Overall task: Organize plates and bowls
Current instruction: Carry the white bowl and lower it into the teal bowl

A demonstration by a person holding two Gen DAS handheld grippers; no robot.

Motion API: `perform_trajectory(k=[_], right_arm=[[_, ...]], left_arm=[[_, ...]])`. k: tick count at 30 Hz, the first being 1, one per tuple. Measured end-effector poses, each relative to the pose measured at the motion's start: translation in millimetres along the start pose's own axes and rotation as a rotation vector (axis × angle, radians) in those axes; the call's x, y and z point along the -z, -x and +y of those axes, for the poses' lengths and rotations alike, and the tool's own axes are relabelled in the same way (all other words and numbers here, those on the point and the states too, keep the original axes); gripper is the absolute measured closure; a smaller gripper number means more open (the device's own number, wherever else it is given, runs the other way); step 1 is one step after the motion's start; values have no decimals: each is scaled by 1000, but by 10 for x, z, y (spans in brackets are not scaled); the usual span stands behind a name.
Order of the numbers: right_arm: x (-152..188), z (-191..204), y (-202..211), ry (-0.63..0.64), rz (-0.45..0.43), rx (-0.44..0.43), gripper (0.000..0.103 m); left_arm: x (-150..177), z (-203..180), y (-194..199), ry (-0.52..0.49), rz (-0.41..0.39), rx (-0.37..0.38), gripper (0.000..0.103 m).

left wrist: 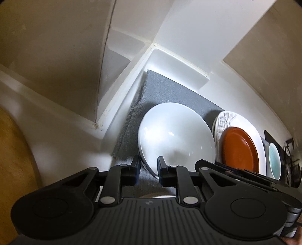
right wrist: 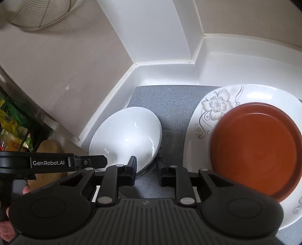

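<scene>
A white bowl stands on a grey mat in the corner of a white counter. My left gripper straddles the bowl's near rim, one finger outside and one inside; the jaws stand slightly apart. My right gripper straddles the bowl's right rim the same way. To the right, an orange-brown plate lies on a white flowered plate. A teal bowl is at the far right.
White walls and a raised counter lip enclose the corner behind the mat. A wooden board lies at left. A wire basket and a black rack with snack packets are at left in the right wrist view.
</scene>
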State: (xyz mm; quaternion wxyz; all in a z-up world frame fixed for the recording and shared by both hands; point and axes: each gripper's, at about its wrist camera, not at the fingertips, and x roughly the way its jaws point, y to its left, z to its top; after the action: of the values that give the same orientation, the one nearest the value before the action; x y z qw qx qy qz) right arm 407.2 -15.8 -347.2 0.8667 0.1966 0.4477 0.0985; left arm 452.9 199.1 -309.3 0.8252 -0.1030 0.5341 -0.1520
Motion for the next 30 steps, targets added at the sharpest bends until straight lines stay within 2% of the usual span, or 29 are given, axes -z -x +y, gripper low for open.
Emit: perform_trajectory(k=[3,4,6,7,8,10,12,18,25,30], right_arm=[[-48,-28,-53,-19,1,8,71],[-58,-50,-78,-38,2,9,64],[-68,-105,-138,-84,12,9,62],[-59,-125,-152,-97,6,-1,64],[-46,-128,-154,-97,-4,-6,74],[-7,-87,-128,-71,-17,19,82],[18,-64,-88,-64,-20,23,82],[59,-39,218,-60,-69,26,81],[116,-121,738,-104,-176,33,81],[170,-322,1198,-175,-255,53,80]], left_arm=[[-25,66,-64,35,3,-9,83],[-31,100,-80,57,6,2,83],[-26,148,-91,90,17,26,83],[-21,155,-88,94,20,38,83],[-13,143,-76,89,19,42,83],[4,74,-29,50,9,18,84],[17,21,26,26,3,5,83],[32,-116,212,22,-7,30,83],[8,-576,530,-78,-52,47,83],[16,-989,626,-156,-42,89,83]])
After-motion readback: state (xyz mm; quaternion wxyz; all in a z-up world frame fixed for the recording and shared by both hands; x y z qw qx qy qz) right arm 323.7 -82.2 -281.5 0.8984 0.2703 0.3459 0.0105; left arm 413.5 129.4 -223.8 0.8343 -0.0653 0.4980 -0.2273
